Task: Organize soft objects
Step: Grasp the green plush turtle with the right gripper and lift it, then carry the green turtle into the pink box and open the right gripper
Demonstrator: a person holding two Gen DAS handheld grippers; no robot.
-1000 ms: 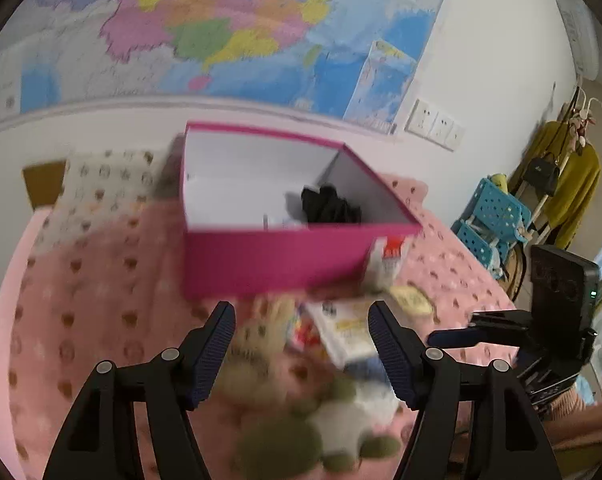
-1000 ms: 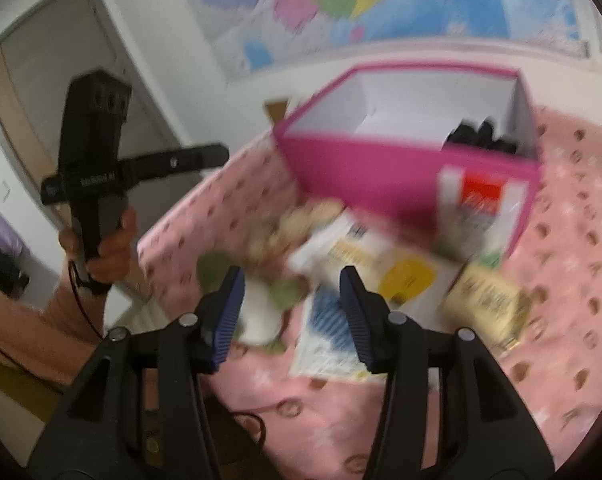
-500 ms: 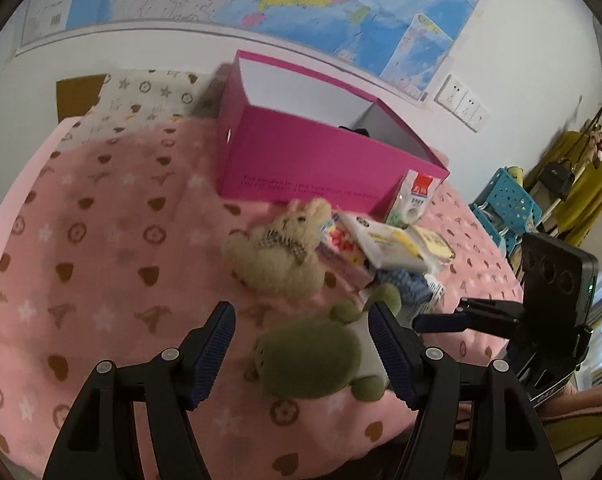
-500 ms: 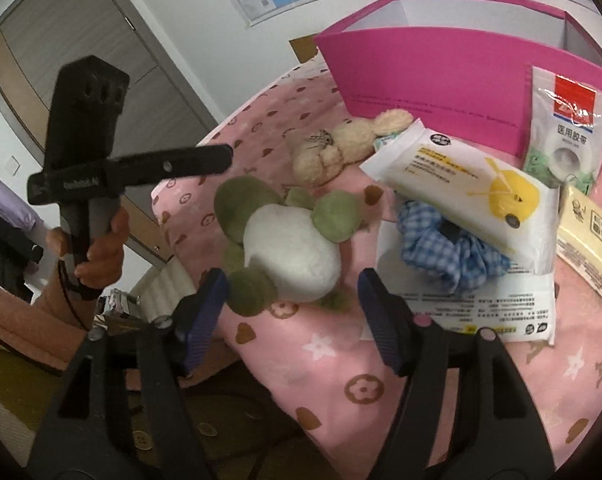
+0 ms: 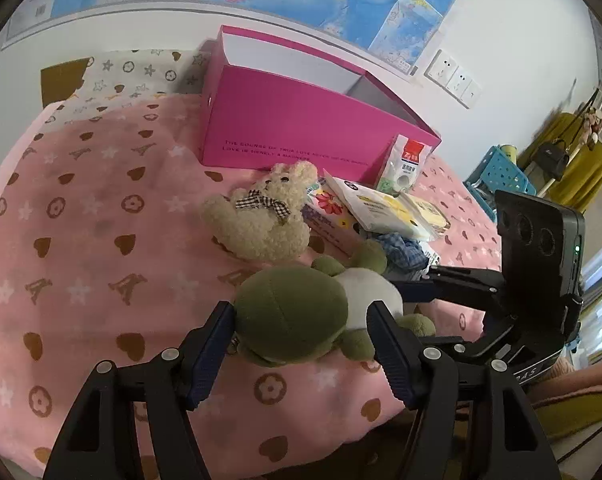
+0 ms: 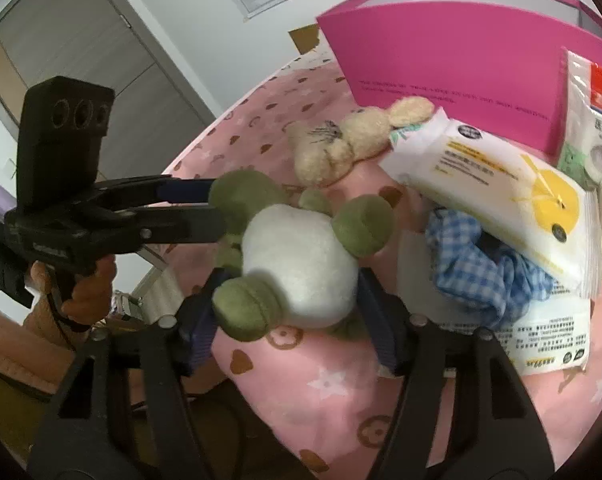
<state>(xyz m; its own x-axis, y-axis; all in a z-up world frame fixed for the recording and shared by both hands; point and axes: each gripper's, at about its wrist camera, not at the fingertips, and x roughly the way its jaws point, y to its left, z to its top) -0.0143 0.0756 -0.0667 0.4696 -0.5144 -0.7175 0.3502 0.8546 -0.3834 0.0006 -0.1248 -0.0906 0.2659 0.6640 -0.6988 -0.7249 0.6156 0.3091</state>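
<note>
Both grippers close in on the green turtle plush (image 5: 297, 312) at the bed's near edge.

The left gripper (image 5: 301, 340) brackets its head, pads touching; the right gripper (image 6: 285, 312), jaws just narrowing, brackets its white belly; grip uncertain. Behind it lie the rabbit plush (image 5: 261, 220), packets (image 6: 497, 184) and pink box (image 5: 301, 120).

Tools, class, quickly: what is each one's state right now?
Left tool: open, astride the green turtle toy's head.
Right tool: open, astride its white belly.
</note>
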